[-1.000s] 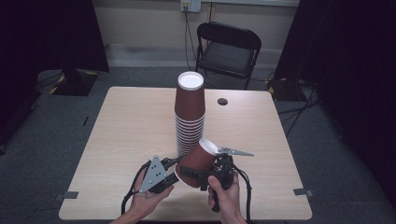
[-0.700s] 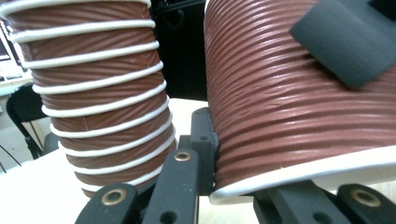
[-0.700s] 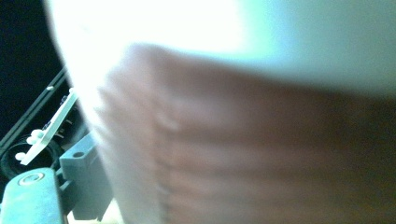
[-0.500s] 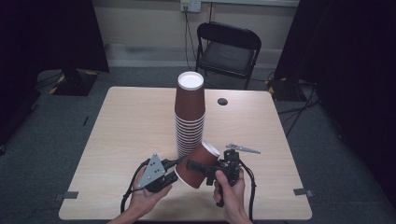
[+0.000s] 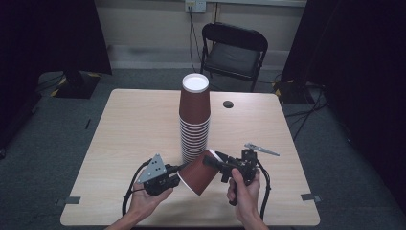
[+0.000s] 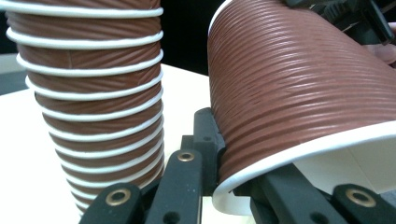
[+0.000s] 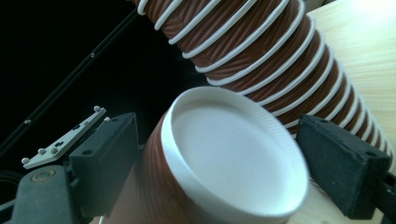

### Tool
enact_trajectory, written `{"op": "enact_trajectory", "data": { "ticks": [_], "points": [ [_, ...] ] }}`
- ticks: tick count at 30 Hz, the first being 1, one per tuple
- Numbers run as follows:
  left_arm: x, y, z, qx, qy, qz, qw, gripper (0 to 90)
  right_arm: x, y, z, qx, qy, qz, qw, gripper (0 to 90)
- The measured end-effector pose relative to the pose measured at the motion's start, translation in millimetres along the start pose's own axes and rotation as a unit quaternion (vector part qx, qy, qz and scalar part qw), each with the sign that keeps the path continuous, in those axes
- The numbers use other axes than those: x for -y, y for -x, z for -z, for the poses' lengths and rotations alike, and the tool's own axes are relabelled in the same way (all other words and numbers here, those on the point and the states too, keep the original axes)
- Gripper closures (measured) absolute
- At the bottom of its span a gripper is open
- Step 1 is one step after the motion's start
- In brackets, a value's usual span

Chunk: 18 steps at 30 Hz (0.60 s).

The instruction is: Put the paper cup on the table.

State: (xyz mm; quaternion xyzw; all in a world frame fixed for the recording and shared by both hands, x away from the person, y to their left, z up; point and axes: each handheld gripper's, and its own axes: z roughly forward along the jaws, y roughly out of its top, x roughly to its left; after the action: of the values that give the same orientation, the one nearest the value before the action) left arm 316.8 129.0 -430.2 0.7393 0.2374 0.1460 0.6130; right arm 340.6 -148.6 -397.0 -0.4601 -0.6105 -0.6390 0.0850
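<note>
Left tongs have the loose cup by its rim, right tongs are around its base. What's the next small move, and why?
Probably close the right tongs the rest of the way onto the base of the brown paper cup. Their jaws have just been closing, yet the right pad stands apart from the base, while the left tongs pinch the rim. The cup lies tilted beside the cup stack.

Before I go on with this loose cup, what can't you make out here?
- Loose cup, inside: hidden in the high view by its own wall; cut off by the edge in the left gripper view.
- Right tongs, pad contact: the left pad is hidden behind the cup's base.
- Stack, foot: hidden by the loose cup.
</note>
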Motion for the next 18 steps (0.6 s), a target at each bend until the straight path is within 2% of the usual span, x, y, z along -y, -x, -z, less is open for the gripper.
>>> {"op": "enact_trajectory", "data": {
  "ticks": [3, 5, 7, 9, 12, 13, 14, 15, 18],
  "points": [
    [0.1, -1.8, 0.5, -0.002, -0.011, 0.004, 0.9999, 84.9, -1.4, 1.5, 1.8, 0.006, 0.002, 0.003, 1.0, 14.2],
    [1.0, -2.5, 0.0, 0.003, -0.021, 0.013, 0.9997, 85.0, -2.4, 2.2, 2.9, 0.018, 0.0, 0.014, 0.9997, 14.6],
    [1.3, -2.1, 0.3, 0.008, -0.029, 0.015, 0.9994, 84.9, -3.1, 3.3, 3.7, 0.017, -0.001, 0.016, 0.9997, 14.7],
    [0.9, -1.8, 1.2, 0.012, -0.034, 0.018, 0.9992, 84.9, -4.3, 4.2, 5.0, 0.03, -0.005, 0.03, 0.9991, 14.6],
    [0.4, -2.6, 2.4, 0.016, -0.04, 0.023, 0.9988, 84.9, -5.5, 5.2, 7.4, 0.031, -0.003, 0.04, 0.9987, 14.7],
    [-0.4, -5.1, 4.0, 0.021, -0.049, 0.037, 0.9979, 84.9, -7.3, 5.2, 9.8, 0.035, -0.004, 0.056, 0.9978, 14.7],
    [-0.8, -7.0, 5.5, 0.025, -0.051, 0.038, 0.9976, 84.9, -8.0, 4.9, 11.2, 0.035, -0.004, 0.062, 0.9975, 14.7],
    [-1.1, -7.7, 6.3, 0.017, -0.053, 0.042, 0.9976, 84.9, -9.0, 4.5, 12.6, 0.037, -0.002, 0.069, 0.9969, 14.6],
    [-2.3, -13.5, 8.7, 0.027, -0.063, 0.056, 0.9961, 84.8, -12.3, 2.8, 16.7, 0.037, -0.006, 0.094, 0.9948, 13.5]
  ]
}}
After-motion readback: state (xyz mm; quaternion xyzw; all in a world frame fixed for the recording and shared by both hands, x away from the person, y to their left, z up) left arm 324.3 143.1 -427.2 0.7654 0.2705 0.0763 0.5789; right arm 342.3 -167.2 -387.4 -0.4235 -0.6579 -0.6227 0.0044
